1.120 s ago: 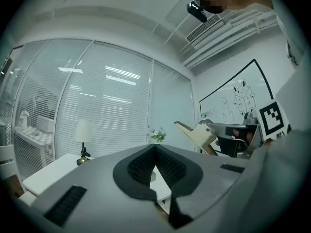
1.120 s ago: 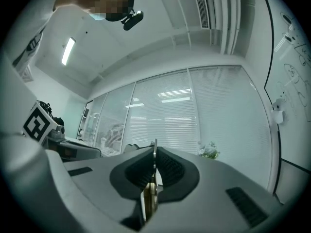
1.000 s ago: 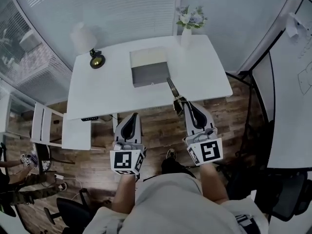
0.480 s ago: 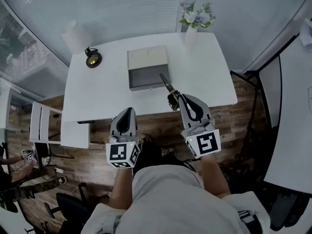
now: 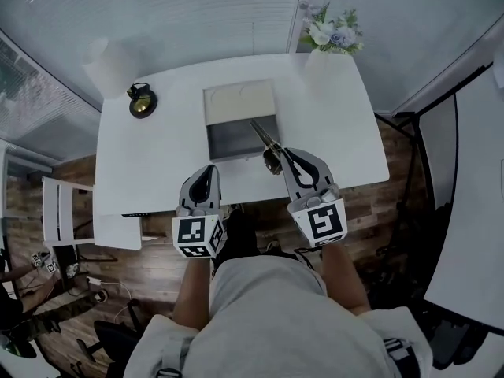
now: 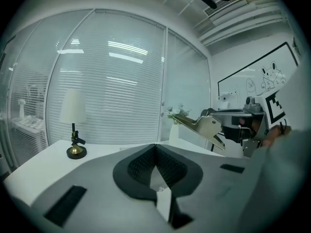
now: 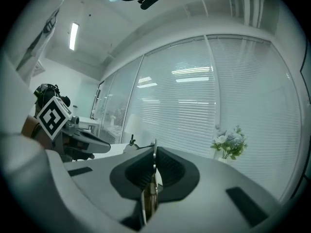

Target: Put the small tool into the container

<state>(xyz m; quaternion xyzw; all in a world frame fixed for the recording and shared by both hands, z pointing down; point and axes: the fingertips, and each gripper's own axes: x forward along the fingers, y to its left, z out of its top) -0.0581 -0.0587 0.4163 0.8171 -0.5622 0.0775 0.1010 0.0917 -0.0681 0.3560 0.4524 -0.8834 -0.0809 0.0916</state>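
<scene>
White tabletop (image 5: 157,156) before a glass wall hung with blinds (image 5: 197,14), seen from above. Small tool (image 5: 262,135): a flat metallic piece, clenched edge-on between the closed jaws of the right claw (image 5: 274,157). Its free end reaches over the near right part of the container (image 5: 228,140). In the left gripper view the tool hangs clear of the tabletop; whether it touches the container cannot be told. Container: an open box at the middle of the tabletop, with a grey well on the person's side and a pale panel behind it. Left claw (image 5: 207,172): jaws drawn together with nothing between them, over the tabletop near its front edge, just in front and to the left of the container's near left corner and apart from it. Lamp (image 5: 142,102): brass base and white shade, towards the far left corner, well apart from the container. Vase of flowers (image 5: 331,34): far right corner. Chair (image 5: 67,211): white, left of the tabletop, on the wooden floor (image 5: 394,195). Whiteboard (image 6: 257,79): bears line drawings, on the wall to the right.
</scene>
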